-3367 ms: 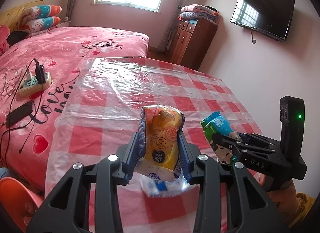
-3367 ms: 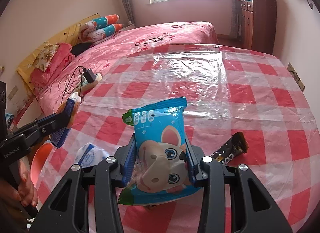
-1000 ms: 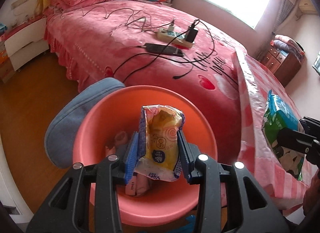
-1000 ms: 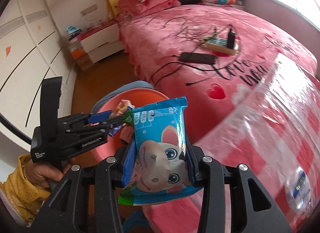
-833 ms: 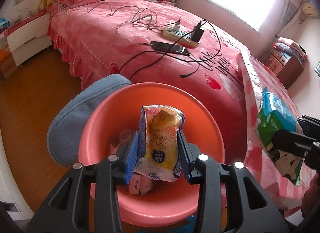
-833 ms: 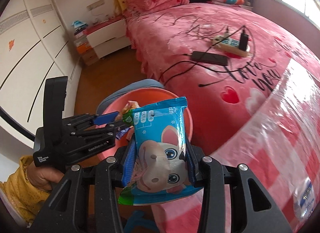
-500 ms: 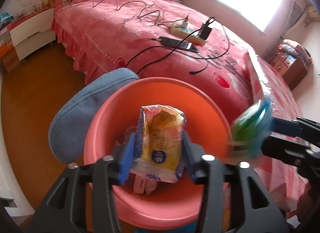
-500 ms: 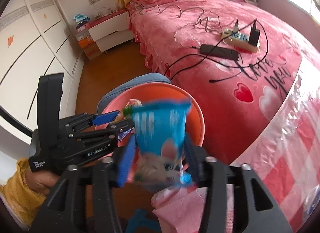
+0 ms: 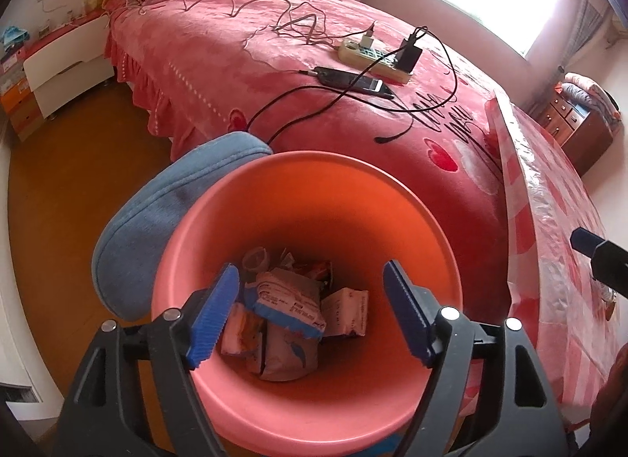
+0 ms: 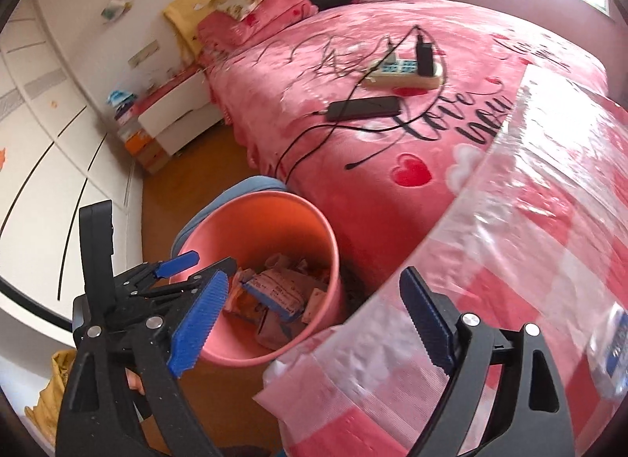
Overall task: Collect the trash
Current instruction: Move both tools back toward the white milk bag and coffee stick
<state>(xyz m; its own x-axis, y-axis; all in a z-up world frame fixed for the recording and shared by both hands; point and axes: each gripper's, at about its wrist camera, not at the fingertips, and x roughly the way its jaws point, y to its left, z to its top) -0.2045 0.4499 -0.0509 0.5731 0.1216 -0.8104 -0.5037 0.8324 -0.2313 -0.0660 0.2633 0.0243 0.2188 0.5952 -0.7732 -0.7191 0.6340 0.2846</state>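
Currently, status by item:
Left gripper (image 9: 310,311): above the bin, fingers (image 9: 212,313) opening, nothing between them.
Bin (image 9: 314,198): salmon-pink, on the floor between blue cushion (image 9: 157,217) and bed (image 9: 274,76).
Trash (image 9: 290,304): several wrappers piled at the bin bottom.
Right gripper (image 10: 310,315): over the desk (image 10: 530,221) edge beside the bin, fingers opening, empty.

Bin (image 9: 314,190) mouth open above, bed (image 9: 274,76) behind, table edge (image 9: 522,198) alongside
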